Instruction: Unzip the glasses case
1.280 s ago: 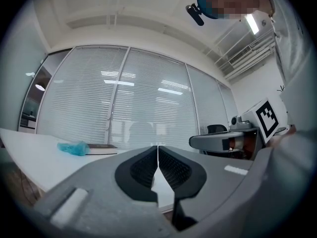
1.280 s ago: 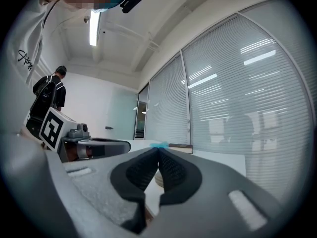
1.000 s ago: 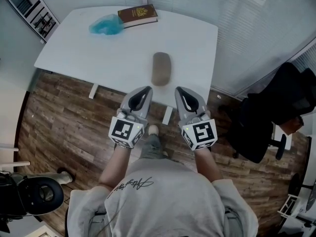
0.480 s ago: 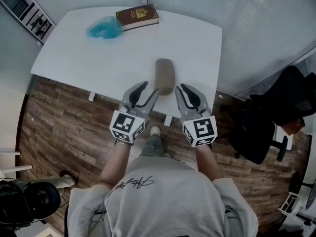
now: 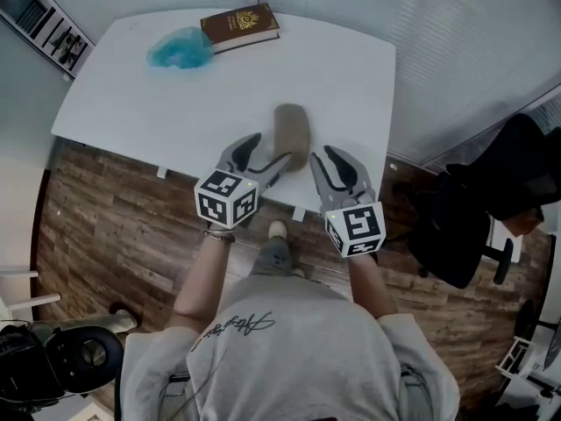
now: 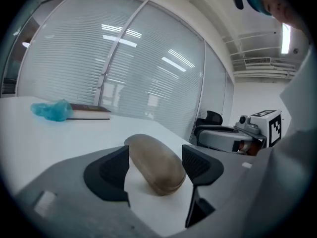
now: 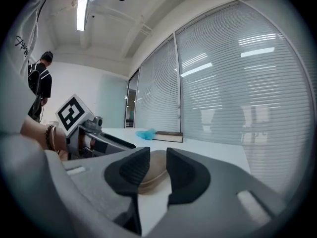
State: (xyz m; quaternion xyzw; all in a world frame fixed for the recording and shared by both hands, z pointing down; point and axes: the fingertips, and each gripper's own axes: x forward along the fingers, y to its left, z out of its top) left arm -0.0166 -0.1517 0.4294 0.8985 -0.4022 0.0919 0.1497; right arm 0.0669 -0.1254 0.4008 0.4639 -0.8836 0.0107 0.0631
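Both pairs of jaws have just been opening, left gripper (image 5: 270, 149) wide, right gripper (image 5: 331, 156) slightly, gripping nothing, with the glasses case (image 5: 292, 130) just ahead of their tips: still the approach, so next one should steady the case while the other finds the zip pull.

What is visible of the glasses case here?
The glasses case is a brown-grey, rounded oblong with a matte shell. It is closed and lies flat near the front edge of the white table. A seam runs near its base; no zipper pull can be made out. It shows between the jaws of the left gripper, which have just been opening; neither jaw touches it.
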